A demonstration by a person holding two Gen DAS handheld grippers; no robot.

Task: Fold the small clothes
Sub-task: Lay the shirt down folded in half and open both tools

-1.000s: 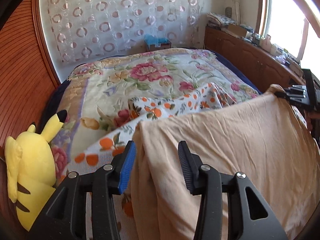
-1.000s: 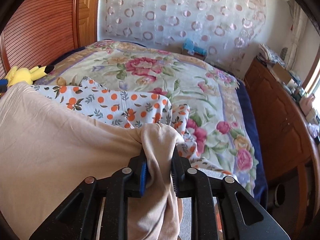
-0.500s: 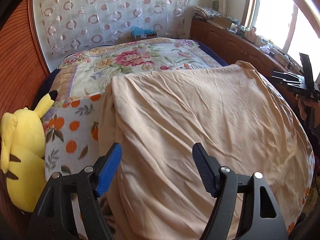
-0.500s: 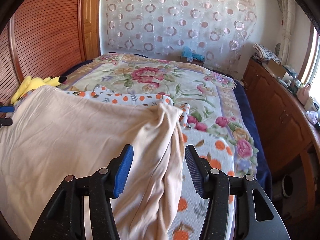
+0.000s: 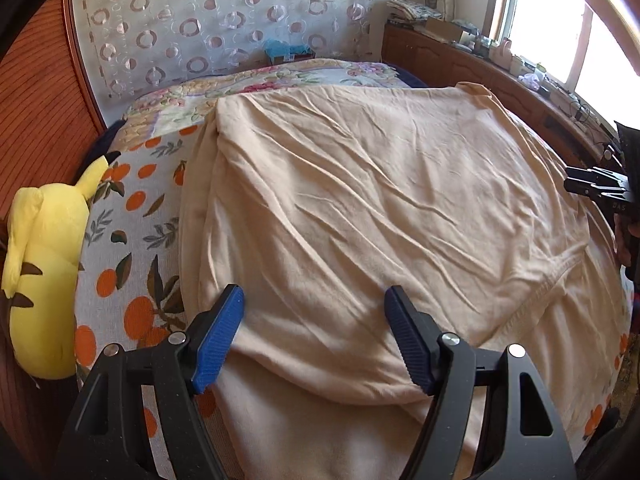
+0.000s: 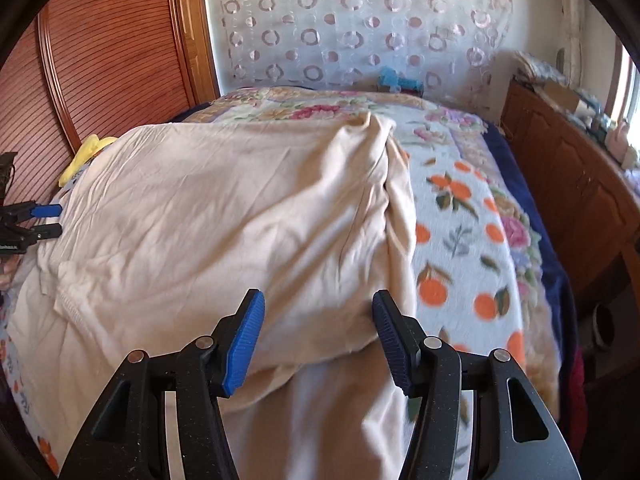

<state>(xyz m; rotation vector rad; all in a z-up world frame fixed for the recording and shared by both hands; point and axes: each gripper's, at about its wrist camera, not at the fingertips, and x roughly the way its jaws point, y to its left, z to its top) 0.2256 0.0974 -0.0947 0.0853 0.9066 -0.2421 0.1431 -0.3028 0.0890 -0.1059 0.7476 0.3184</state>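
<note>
A beige garment (image 5: 360, 208) lies spread and folded over on the orange-print cloth (image 5: 132, 240) on the bed; it also fills the right wrist view (image 6: 240, 216). My left gripper (image 5: 314, 336) is open and empty above the garment's near left fold. My right gripper (image 6: 318, 340) is open and empty above its near right fold. Each gripper shows at the edge of the other's view: the right gripper in the left wrist view (image 5: 600, 186), the left gripper in the right wrist view (image 6: 32, 220).
A yellow plush toy (image 5: 44, 272) lies at the bed's left edge beside a wooden headboard (image 5: 36, 120). A floral bedspread (image 6: 460, 128) covers the far bed. A wooden cabinet (image 6: 576, 184) runs along the right, below the window.
Both grippers let go of the garment's corners and opened. The garment dropped flat onto the bed, folded over. Both grippers pulled back toward the near edge.
</note>
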